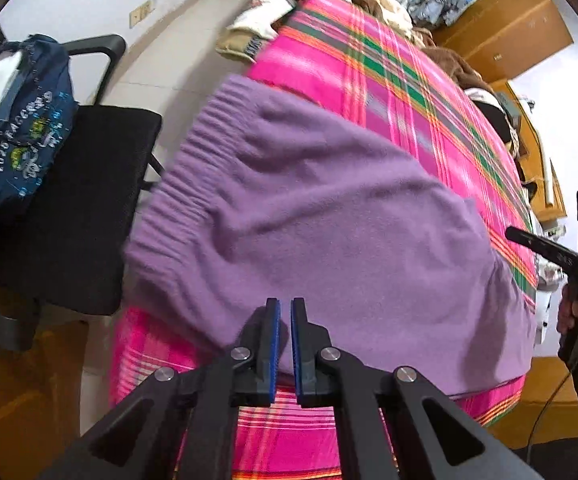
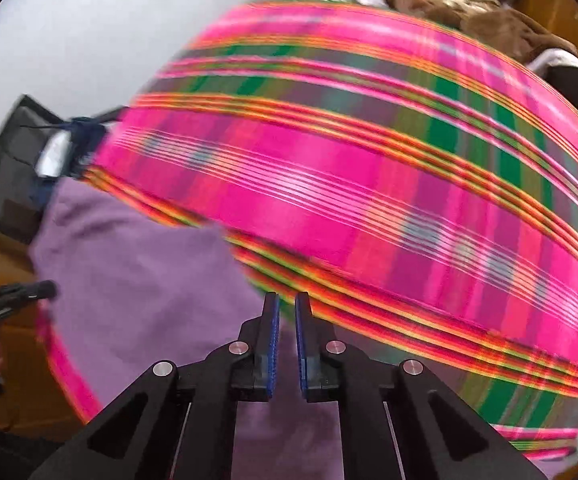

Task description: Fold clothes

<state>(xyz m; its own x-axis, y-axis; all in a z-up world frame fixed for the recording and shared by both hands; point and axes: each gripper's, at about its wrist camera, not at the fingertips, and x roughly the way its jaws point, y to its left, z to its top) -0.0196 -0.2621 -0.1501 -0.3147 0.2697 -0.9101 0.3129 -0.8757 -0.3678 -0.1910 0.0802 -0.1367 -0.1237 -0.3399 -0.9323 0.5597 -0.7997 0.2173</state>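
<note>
Purple sweater (image 1: 309, 216) spread flat on pink plaid bed cover (image 1: 401, 80), ribbed hem toward black chair (image 1: 69, 208) beside bed. Left gripper (image 1: 285, 308) above sweater's near edge, jaws nearly closed, nothing pinched. Right wrist view: right gripper (image 2: 287, 304) over sweater (image 2: 137, 272) edge and cover (image 2: 369, 184), narrow gap, empty.

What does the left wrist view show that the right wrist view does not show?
Only the left wrist view shows the sweater's ribbed hem, the dark blue printed bag on the black chair, and the wooden cabinet.

Only the right wrist view shows the right gripper closely, nothing between its jaws.

Both show the purple sweater lying on the pink plaid sheet, and clothes piled behind.
</note>
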